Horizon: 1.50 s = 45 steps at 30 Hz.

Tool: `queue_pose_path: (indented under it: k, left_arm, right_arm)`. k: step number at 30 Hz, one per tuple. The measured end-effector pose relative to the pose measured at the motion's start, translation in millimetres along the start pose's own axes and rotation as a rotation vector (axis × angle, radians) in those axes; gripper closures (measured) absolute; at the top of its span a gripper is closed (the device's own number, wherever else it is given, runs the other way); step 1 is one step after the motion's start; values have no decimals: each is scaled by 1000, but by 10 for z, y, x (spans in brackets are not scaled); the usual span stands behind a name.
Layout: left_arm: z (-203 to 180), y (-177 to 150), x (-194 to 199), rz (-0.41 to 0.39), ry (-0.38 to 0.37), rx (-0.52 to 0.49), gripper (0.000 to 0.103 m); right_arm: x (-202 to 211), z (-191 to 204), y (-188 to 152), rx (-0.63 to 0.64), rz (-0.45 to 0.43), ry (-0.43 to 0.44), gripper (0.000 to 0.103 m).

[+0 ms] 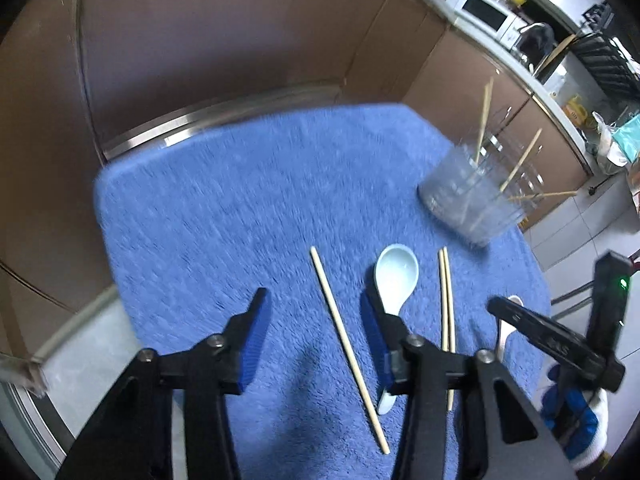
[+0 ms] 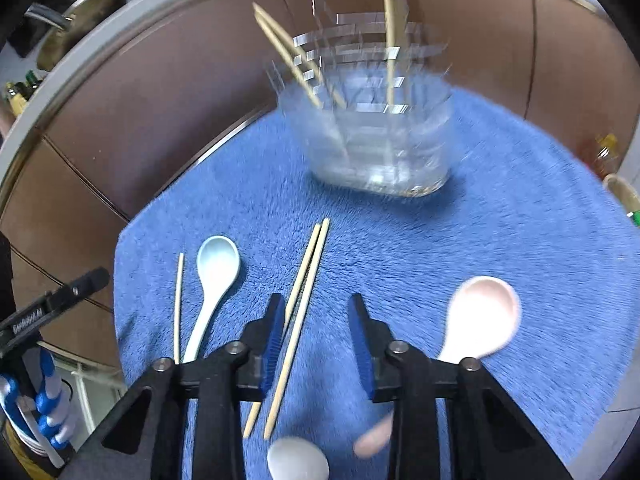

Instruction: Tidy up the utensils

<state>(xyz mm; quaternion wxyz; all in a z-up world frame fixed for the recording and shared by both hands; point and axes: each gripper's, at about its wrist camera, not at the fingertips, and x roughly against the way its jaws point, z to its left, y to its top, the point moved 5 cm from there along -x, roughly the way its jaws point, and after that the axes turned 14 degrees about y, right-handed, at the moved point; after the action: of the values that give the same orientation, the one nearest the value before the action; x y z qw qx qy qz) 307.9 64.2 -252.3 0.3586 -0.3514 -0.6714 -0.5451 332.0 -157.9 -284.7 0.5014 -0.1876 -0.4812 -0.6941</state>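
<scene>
On the blue towel [image 1: 224,216] lie a single chopstick [image 1: 347,347], a pale blue spoon [image 1: 394,276], a chopstick pair [image 1: 447,300] and a pink spoon [image 2: 482,314]. My left gripper [image 1: 316,320] is open and empty, its fingers either side of the single chopstick. My right gripper [image 2: 316,332] is open and empty above the chopstick pair [image 2: 300,312]. A clear holder [image 2: 376,136] with three chopsticks stands at the towel's far side; it also shows in the left wrist view [image 1: 476,196]. The blue spoon [image 2: 214,280] and single chopstick [image 2: 178,304] lie left of my right gripper.
A white spoon bowl [image 2: 298,462] shows at the bottom edge of the right wrist view. Brown cabinet panels [image 1: 200,40] surround the table. A kitchen counter with a microwave [image 1: 486,12] is far right. The other gripper [image 1: 560,340] shows at right in the left wrist view.
</scene>
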Motion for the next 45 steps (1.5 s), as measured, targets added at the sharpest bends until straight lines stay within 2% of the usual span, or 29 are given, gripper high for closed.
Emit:
queue_pose_path:
  k: [5,18,30,34,37,39,45]
  left_arm:
    - [-21,-4,-315,99,-21,16,75]
    - [-168,57,-715,214,5,4,87]
    - [-322,228,-865,296,40,-43,88]
    - [-405,243,-906,296,77,-67,90]
    - [-459,237,-906,269,94,-85,93]
    - [-479,217,-899,259,78,-74,98]
    - [-474,120,-808,202,44,-41,99]
  right_arm:
    - [-333,-63,131,-9,81,-16,84]
    - [-695,-13,261,60,166,-86,88]
    - [-768,22,274,109,238,-132,90]
    - [-831,40,323,104,236,-129,91]
    - [-778,11,316,92,226,-117,93]
    - [-735,-42,332,67,209,-94,95]
    - [-545,-57,335,42,133,-14,96]
